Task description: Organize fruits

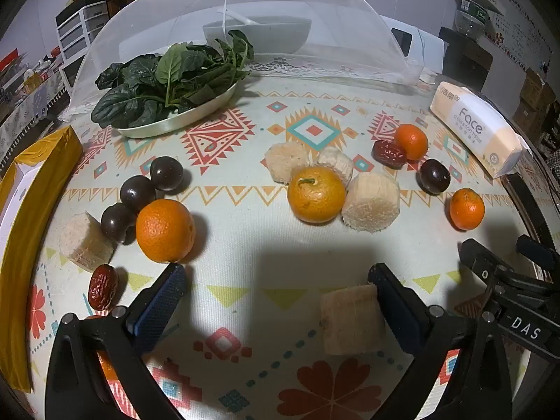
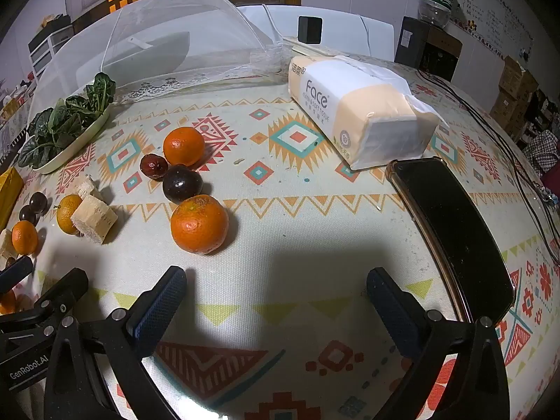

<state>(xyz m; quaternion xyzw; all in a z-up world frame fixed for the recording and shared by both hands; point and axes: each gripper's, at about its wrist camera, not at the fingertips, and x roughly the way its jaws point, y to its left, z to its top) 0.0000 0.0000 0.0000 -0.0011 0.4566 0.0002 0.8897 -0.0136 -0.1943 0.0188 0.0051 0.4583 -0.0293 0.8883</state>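
Fruit scattered in loose mixed clusters over the patterned tablecloth (image 1: 280, 245); sorting by kind apparently the step in hand, barely begun by the look of it.

Left gripper (image 1: 276, 283) spread wide, holding nothing; a cut sugarcane chunk (image 1: 350, 318) lying just inside its right finger, touching or nearly so, hard to tell which. Right gripper (image 2: 276, 283) likewise wide open and empty, low over bare cloth, with a large orange (image 2: 198, 224) just ahead of its left finger and a phone (image 2: 451, 231) close to the right one.

For a clean pick of the cane piece: centre it between the pads rather than dragging it by one side; close across the flat cut faces or the straighter flanks; light pressure likely enough, since the pith looks fibrous and grippy.

Oranges round, glossy and dimpled, likely to roll; best taken across the widest part. Dark plums (image 1: 138, 192) smooth and shiny, probably slippery. Red dates (image 1: 102, 287) small, wrinkled, oblong; a narrower closing needed. Other cane chunks (image 1: 371, 206) pale, rough, roughly cylindrical, pressed against a stemmed orange (image 1: 316, 194); worth separating gently to avoid nudging neighbours.

Also on the table: a plate of leafy greens (image 1: 168, 80), a mesh food cover (image 1: 245, 21), a soft tissue pack (image 2: 360, 108).
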